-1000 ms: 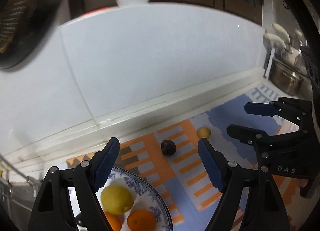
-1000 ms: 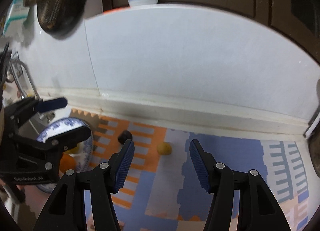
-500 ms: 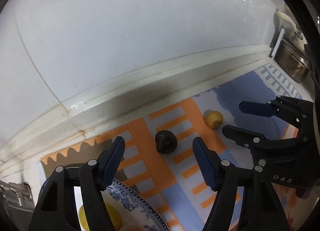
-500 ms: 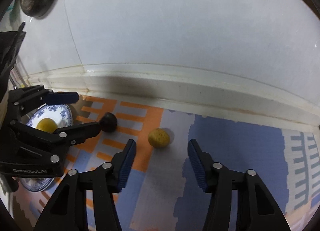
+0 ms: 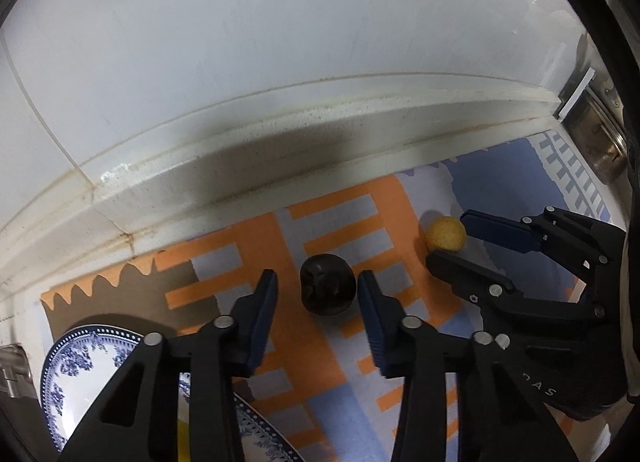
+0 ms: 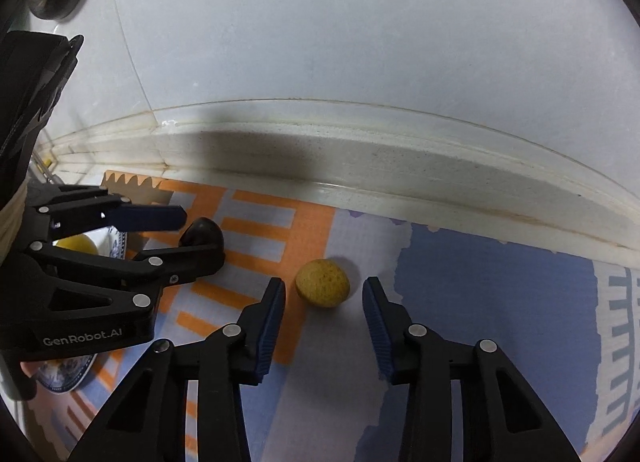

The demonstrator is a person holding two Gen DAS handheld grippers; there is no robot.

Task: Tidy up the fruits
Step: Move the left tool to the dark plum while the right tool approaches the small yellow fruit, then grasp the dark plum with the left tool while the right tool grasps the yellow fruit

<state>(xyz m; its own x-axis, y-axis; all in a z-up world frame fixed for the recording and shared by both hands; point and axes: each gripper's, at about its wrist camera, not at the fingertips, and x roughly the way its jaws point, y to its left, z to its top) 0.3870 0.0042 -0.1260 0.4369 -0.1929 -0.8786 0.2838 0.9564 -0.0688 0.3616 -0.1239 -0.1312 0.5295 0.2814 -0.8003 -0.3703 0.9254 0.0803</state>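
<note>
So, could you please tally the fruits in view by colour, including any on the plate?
Dark fruit: 1, on the mat
Small yellow fruit: 1, on the mat
Yellow fruit on the blue-and-white plate: 1
Total: 3 fruits

Both grippers lower, fingers (image 5: 262, 314) narrower
</note>
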